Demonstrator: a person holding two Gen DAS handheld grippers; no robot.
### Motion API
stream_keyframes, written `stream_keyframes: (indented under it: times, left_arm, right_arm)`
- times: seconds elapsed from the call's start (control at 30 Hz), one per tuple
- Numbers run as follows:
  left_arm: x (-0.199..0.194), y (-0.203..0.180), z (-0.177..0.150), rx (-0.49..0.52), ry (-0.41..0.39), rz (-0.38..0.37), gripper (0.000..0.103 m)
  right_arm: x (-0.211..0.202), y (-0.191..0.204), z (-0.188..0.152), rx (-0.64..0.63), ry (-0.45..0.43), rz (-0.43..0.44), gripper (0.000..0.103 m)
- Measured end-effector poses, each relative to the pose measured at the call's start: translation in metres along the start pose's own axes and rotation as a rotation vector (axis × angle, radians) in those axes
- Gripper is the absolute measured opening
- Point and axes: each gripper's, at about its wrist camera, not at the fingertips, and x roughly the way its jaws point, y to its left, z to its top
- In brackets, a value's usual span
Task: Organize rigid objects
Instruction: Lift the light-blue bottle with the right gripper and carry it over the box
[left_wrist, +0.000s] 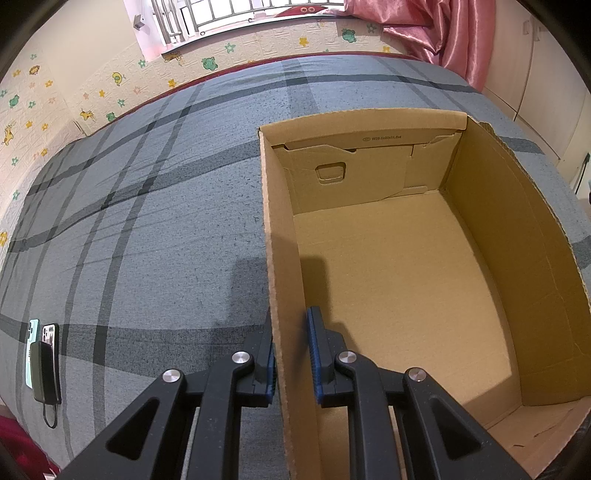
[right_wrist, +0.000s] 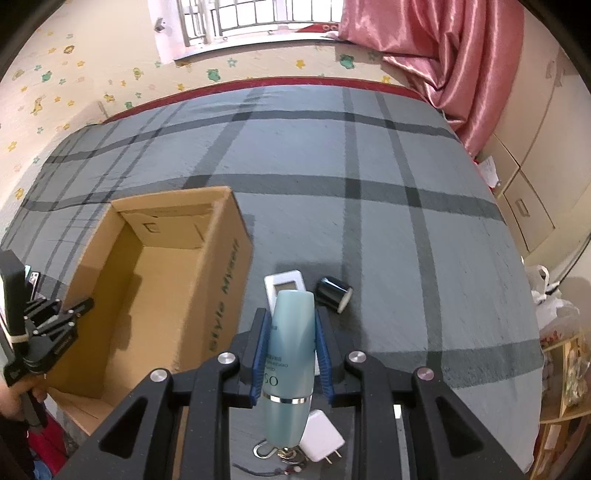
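An open, empty cardboard box (left_wrist: 406, 266) sits on the grey plaid bedspread; it also shows in the right wrist view (right_wrist: 147, 280). My left gripper (left_wrist: 291, 354) straddles the box's left wall, one finger outside and one inside, shut on the wall. It shows from the side in the right wrist view (right_wrist: 79, 308). My right gripper (right_wrist: 290, 354) is shut on a pale blue bottle (right_wrist: 290, 354), held above the bed to the right of the box. Under it lie a white remote (right_wrist: 284, 284), a black cap (right_wrist: 332, 293), a white charger plug (right_wrist: 321, 441) and a small padlock (right_wrist: 264, 452).
Two phones and a dark power bank (left_wrist: 44, 362) lie at the bed's left edge. A wall with stickers and a window stand behind the bed. A pink curtain (right_wrist: 436, 55) hangs at the back right. Cabinets and a shelf stand to the right.
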Motion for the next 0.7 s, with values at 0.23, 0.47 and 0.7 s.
stream_keyframes:
  times: [0.23,0.47,0.7]
  left_arm:
    - [-0.001,0.0,0.0,-0.001,-0.001,-0.002,0.015]
    - [-0.001,-0.001,0.0,0.001,0.001,0.002,0.015]
    - [0.0,0.0,0.0,0.0,0.001,0.001,0.015]
  right_arm:
    - [-0.002,0.03,0.014,-0.046,-0.017,0.031,0.025]
    - [0.001,0.061,0.025,-0.081,-0.021,0.074,0.025]
    - [0.008,0.095,0.031,-0.12,-0.014,0.111,0.025]
